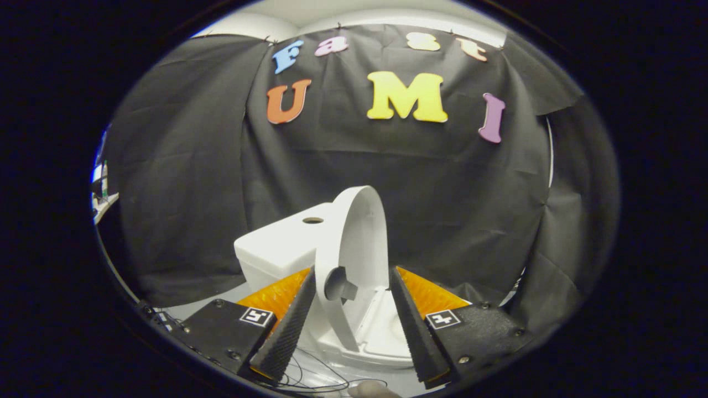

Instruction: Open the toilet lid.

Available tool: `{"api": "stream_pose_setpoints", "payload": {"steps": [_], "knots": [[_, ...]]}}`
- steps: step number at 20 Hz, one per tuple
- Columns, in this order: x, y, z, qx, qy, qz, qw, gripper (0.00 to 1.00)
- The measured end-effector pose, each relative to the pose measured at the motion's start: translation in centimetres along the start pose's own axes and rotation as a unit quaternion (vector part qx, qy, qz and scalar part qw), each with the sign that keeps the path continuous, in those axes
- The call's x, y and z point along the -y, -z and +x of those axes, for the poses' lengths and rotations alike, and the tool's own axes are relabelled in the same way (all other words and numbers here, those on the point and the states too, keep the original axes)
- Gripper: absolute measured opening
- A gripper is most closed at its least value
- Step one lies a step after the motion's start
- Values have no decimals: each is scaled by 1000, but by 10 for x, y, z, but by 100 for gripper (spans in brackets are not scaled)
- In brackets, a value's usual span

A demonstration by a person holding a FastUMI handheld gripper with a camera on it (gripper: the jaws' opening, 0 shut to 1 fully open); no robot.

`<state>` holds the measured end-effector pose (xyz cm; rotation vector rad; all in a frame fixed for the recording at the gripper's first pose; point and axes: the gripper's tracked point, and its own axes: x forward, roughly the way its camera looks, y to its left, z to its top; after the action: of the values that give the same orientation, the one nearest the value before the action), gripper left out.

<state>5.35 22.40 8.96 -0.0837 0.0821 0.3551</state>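
A small white toilet model stands just ahead of my fingers. Its lid (358, 243) is raised upright, leaning back toward the white tank (279, 246), which has a round hole on top. Below the lid the bowl and seat (381, 337) lie exposed. My gripper (354, 282) is open, its two fingers standing either side of the lid's lower part. The left finger (290, 326) is close beside the lid's rim; I cannot tell whether it touches. The right finger (415, 326) stands apart from the lid, over the bowl's right side.
Black cloth walls close in behind and on both sides of the toilet. The toilet rests on a pale floor surface (221, 304). Thin dark cables (310, 378) lie on the floor near the fingers' base. A bright gap (102, 188) in the cloth shows far left.
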Motion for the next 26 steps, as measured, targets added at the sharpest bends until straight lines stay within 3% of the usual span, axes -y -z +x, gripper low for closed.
{"api": "stream_pose_setpoints", "payload": {"steps": [2,4,13,19,26], "knots": [[15,-4,-23,26,9,10,1000,98],[36,0,-44,37,30,15,999,100],[123,45,-106,85,111,-4,990,100],[158,80,-129,85,134,22,987,100],[170,104,-126,67,143,54,986,100]]}}
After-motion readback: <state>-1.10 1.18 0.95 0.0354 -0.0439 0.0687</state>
